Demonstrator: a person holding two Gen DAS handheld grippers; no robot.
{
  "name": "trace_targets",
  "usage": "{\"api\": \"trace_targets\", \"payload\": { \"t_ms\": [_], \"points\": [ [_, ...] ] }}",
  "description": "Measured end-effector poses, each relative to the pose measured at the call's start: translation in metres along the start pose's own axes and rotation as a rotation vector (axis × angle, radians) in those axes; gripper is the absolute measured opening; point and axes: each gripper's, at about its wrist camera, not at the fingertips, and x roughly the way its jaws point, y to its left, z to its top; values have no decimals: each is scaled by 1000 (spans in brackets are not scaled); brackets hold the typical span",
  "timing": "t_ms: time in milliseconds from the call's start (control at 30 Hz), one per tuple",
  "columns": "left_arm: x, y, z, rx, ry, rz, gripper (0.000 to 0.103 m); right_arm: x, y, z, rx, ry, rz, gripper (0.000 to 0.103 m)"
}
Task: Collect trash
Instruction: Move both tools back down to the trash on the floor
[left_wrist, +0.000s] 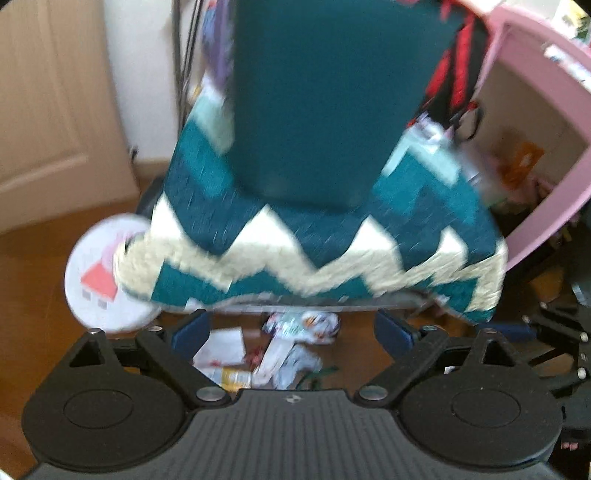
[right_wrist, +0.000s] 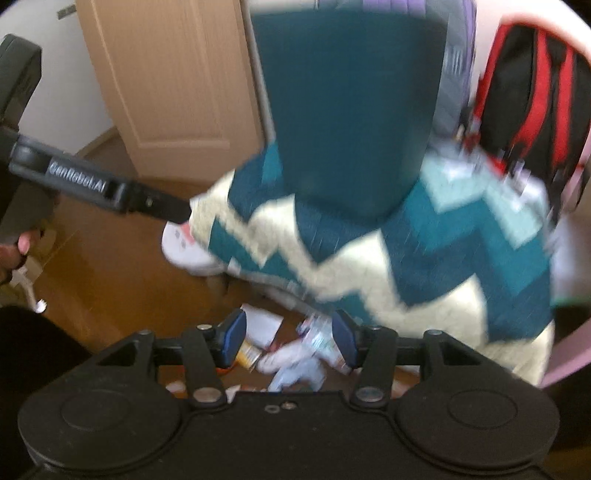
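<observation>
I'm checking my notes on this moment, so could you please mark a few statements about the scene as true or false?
1. Both grippers are open and hold nothing. True: left gripper, right gripper.
2. The trash lies on a tabletop. False: it lies on the wooden floor, under the chair.
3. A zigzag blanket covers the chair seat. True.
4. The shelf is green. False: it is pink.
5. The backpack is red and black. True.
</observation>
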Motion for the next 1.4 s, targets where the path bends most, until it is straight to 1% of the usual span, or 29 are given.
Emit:
{"api": "trace_targets", "payload": {
  "t_ms": [133, 233, 333, 400, 533, 600, 667, 767, 900, 1067, 1200, 1300, 1333, 1400],
  "points": [
    [57, 27, -18, -61, 81, 46, 96, 52, -7, -23, 29, 68, 41, 52],
    [101, 46, -30, -107, 158, 83, 96, 91, -8, -44, 33, 124, 29, 52],
    [142, 62, -41, -158, 232, 134, 96, 127, -13, -65, 65, 185, 53, 52],
    [171, 73, -48, -198, 283, 171, 96, 152, -15, -77, 71, 237, 53, 52],
    [228, 91, -57, -294, 401, 211, 96, 204, -13, -100, 66, 352, 66, 52],
    [257, 99, -63, -335, 448, 225, 96, 228, -13, -110, 68, 412, 72, 51],
    [281, 106, -72, -383, 488, 244, 96, 250, -10, -121, 44, 461, 86, 51],
    [317, 115, -89, -447, 546, 255, 96, 277, -4, -141, -43, 523, 98, 51],
    [360, 127, -108, -540, 577, 263, 96, 306, 1, -165, -151, 580, 108, 51],
    [402, 145, -129, -669, 597, 266, 96, 335, 7, -180, -254, 599, 112, 49],
    [426, 152, -142, -715, 620, 269, 95, 354, 8, -187, -299, 606, 122, 49],
    [439, 153, -151, -728, 632, 272, 95, 366, 7, -194, -324, 605, 107, 48],
    [443, 154, -154, -730, 633, 272, 94, 369, 7, -196, -337, 604, 99, 48],
    [448, 154, -159, -733, 642, 273, 84, 374, 8, -199, -355, 595, 94, 48]
  ]
}}
